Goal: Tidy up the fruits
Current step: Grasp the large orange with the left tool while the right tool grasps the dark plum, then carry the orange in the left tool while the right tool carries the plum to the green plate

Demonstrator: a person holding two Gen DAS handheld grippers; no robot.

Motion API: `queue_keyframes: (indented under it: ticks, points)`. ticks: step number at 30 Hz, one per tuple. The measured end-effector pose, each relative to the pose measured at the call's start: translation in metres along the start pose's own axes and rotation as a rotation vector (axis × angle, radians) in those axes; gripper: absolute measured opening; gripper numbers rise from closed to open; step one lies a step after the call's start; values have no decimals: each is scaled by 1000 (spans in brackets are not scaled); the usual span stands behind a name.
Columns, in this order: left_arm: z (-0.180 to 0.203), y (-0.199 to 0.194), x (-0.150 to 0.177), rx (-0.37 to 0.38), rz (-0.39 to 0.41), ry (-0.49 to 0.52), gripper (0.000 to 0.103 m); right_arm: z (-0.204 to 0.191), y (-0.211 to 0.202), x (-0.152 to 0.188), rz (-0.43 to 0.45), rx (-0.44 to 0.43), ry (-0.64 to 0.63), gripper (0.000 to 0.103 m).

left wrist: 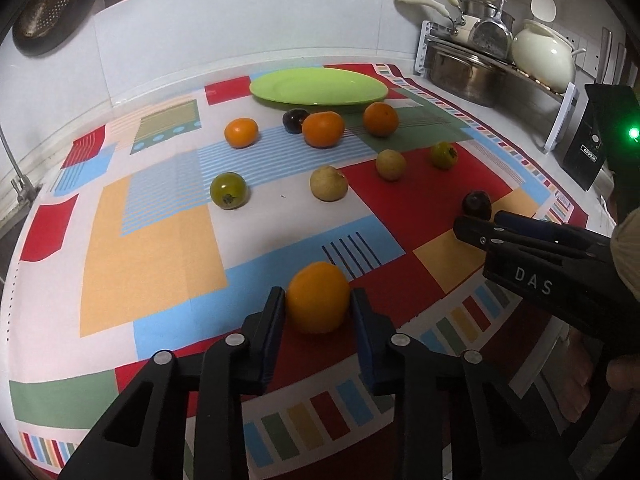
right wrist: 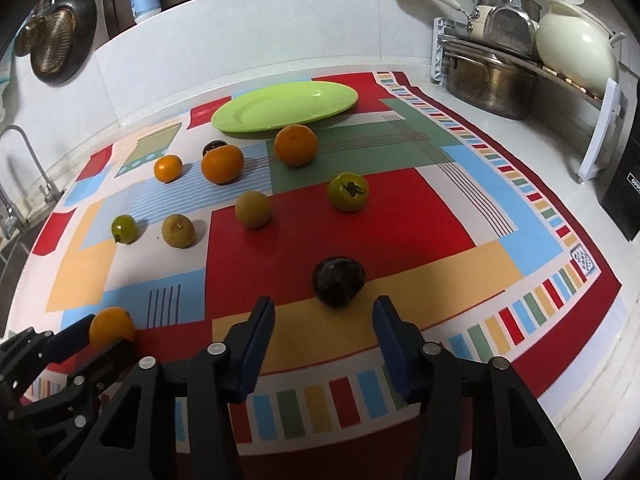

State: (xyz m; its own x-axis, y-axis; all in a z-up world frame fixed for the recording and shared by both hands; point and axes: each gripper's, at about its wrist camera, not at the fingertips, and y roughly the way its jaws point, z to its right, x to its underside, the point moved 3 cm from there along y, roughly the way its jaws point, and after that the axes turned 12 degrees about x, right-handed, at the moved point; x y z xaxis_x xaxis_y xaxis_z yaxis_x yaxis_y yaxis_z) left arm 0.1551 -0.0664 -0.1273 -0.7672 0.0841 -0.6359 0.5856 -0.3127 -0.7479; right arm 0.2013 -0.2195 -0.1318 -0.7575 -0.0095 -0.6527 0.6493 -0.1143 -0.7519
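On the patchwork cloth near its front edge sits a yellow-orange fruit [left wrist: 318,310], and my left gripper [left wrist: 317,293] is shut on it, one pad pressed against each side. The right wrist view shows this orange fruit [right wrist: 111,327] at lower left. My right gripper [right wrist: 324,302] is open. A dark plum [right wrist: 338,281] lies just ahead of its tips, with a gap on both sides. A green plate [left wrist: 318,86] with nothing on it lies at the back of the cloth. Between it and the grippers lie several oranges, green fruits, tan fruits and a second dark plum [left wrist: 295,120].
A dish rack with a steel pot [right wrist: 490,80] and a cream pot [right wrist: 574,48] fills the back right corner. A black box [left wrist: 586,152] stands at the right edge. A faucet [right wrist: 28,168] and sink are at the left. The cloth hangs over the counter's front edge.
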Motion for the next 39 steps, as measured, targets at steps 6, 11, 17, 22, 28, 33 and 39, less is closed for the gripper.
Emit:
queue_keyframes:
  ticks: [6, 11, 17, 22, 28, 33, 39]
  points:
    - [0, 1, -4, 8, -13, 10, 32, -1, 6, -6, -3, 3, 0, 43]
    - [0, -4, -11, 7, -2, 22, 32, -1, 11, -10, -5, 26, -10, 34]
    - [-2, -10, -21, 29, 13, 24, 32, -1, 9, -10, -9, 21, -4, 29]
    - [-2, -19, -30, 53, 30, 42, 32, -7, -9, -11, 8, 1, -10, 29]
    - [-2, -33, -43, 90, 53, 75, 32, -15, -33, -13, 28, -20, -11, 29]
    - [-5, -46, -56, 120, 68, 119, 32, -23, -53, -21, 54, -26, -4, 29]
    - [-12, -58, -77, 159, 87, 186, 32, -34, -72, -35, 89, -16, 17, 29]
